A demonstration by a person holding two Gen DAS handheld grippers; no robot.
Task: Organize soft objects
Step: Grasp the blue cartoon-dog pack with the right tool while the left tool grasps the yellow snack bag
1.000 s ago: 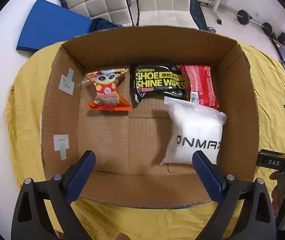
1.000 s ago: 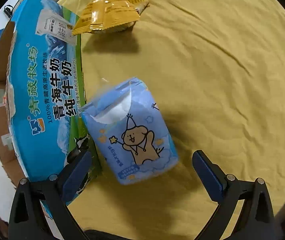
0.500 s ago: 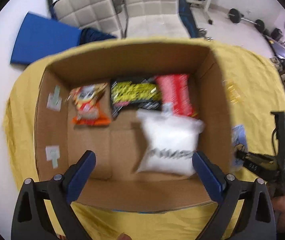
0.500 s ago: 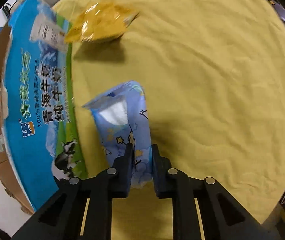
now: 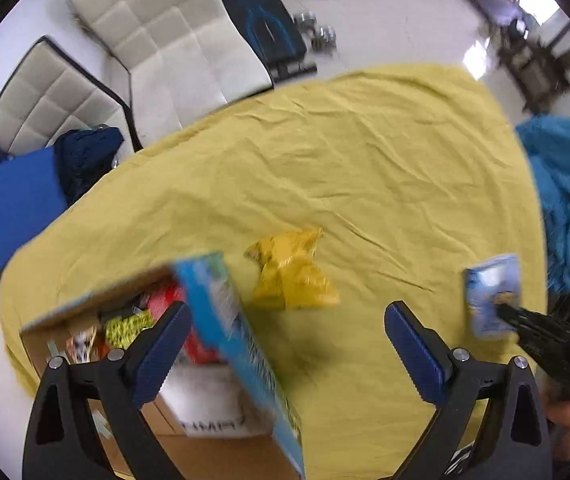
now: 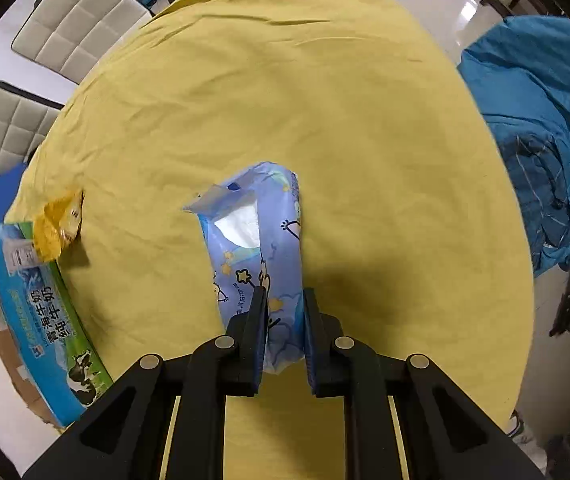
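Observation:
My right gripper (image 6: 283, 300) is shut on a blue cartoon-print tissue pack (image 6: 257, 236) and holds it above the yellow tablecloth (image 6: 285, 92). The pack also shows in the left wrist view (image 5: 491, 294), pinched by the right gripper. My left gripper (image 5: 285, 344) is open and empty, over the right wall of the cardboard box (image 5: 241, 352). The box holds several packets, including a white one (image 5: 209, 408) and a red one (image 5: 165, 300). A yellow snack bag (image 5: 291, 276) lies on the cloth just beyond the box; it also shows in the right wrist view (image 6: 59, 224).
The box's blue printed side (image 6: 45, 320) is at the left in the right wrist view. A teal cloth pile (image 6: 545, 140) lies off the table's right. White padded chairs (image 5: 165, 40) and a blue mat (image 5: 5, 208) stand beyond the table.
My right gripper closed on the tissue pack and lifted it away from the box. My left gripper swung right, from above the box interior to over its right wall.

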